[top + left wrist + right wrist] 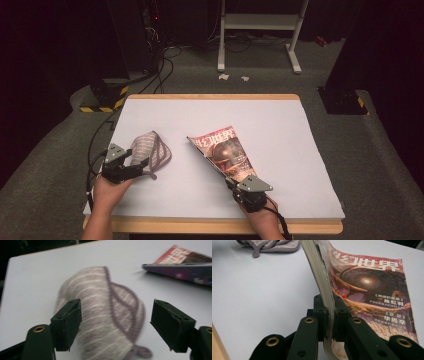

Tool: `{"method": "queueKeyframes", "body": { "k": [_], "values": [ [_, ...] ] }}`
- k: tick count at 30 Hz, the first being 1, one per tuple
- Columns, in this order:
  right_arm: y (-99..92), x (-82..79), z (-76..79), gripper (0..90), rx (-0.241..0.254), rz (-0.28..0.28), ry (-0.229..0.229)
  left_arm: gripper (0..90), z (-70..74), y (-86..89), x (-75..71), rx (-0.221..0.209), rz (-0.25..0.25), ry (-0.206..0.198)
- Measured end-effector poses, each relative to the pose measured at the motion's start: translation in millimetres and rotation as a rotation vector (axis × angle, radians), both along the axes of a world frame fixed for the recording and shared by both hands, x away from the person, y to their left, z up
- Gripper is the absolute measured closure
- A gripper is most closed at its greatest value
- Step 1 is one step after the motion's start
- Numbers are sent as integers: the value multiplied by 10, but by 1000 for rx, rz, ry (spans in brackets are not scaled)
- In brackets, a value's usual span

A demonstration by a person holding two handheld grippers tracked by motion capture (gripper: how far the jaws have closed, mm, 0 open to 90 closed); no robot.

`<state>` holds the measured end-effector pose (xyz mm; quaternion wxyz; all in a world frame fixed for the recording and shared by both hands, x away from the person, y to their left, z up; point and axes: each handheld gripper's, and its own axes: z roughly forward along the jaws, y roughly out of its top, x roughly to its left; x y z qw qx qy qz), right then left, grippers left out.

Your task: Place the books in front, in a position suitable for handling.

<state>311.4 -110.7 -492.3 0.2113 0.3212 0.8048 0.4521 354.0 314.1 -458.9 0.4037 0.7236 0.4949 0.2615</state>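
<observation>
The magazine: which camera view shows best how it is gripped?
The right gripper view: the jaws are shut on the magazine at its near edge. The high view shows it lifted on edge over the table. The left gripper view gives only its far corner.
</observation>
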Motion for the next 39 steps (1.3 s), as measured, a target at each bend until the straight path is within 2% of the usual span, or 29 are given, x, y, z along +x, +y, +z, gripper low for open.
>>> {"method": "queueKeyframes", "body": {
  "k": [1,2,5,9,11,14,16,24,31,35,39],
  "values": [
    [1,-2,0,845,-2,-1,-1,233,0,0,0,0,0,0],
    [2,-3,-2,845,-3,-1,-2,230,-74,73,59,-8,17,24],
    [-2,1,0,845,-1,1,-1,227,-211,122,166,-27,30,92],
    [-8,4,3,845,2,4,1,246,-342,107,266,2,61,145],
    [-9,6,2,845,5,5,6,254,-388,82,306,15,60,170],
    [-7,7,-1,845,5,7,8,296,-439,49,346,23,58,195],
    [-9,8,1,845,4,8,5,383,-450,40,347,0,43,206],
    [-6,10,2,845,-1,8,6,687,-470,-4,307,-15,-20,188],
    [-12,13,3,845,4,9,9,736,-461,28,282,-35,-39,180],
    [-13,18,3,845,12,6,15,737,-412,16,216,-26,-46,140],
    [1,16,13,845,2,6,10,737,-315,53,140,-77,-71,89]
  ]
}}
